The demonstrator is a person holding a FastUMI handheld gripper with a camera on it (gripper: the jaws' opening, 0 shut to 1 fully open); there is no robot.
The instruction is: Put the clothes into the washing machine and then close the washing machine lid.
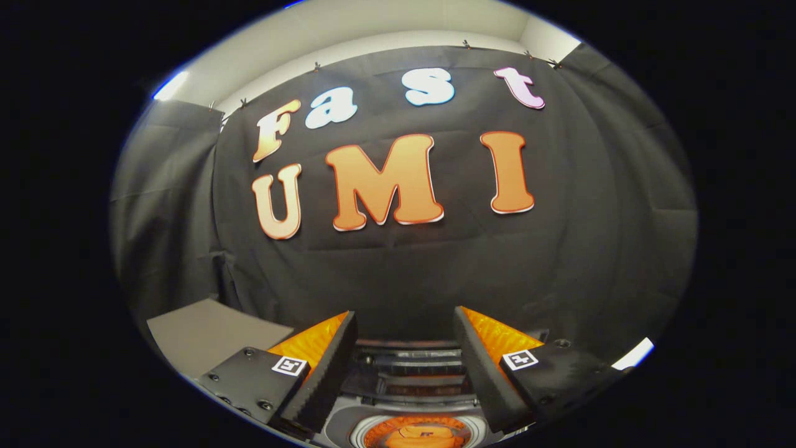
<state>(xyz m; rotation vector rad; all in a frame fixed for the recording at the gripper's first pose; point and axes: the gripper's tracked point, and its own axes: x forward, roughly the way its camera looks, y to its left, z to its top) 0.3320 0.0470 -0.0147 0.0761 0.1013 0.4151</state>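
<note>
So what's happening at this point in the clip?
The hand-held gripper is raised and facing the black cloth wall of the booth. Its fingers are spread apart with nothing between them. A flat grey surface sits beside them on one side. No clothes or washing machine can be made out here, so nothing shows how far the laundry task has got.

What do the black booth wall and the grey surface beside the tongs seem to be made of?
The booth wall looks like matte black woven cloth: it hangs in soft folds from small clips. The grey surface, beside the open tongs that hold nothing, looks like a smooth, flat, dull board, maybe laminate or painted wood; the look leaves this open.
</note>
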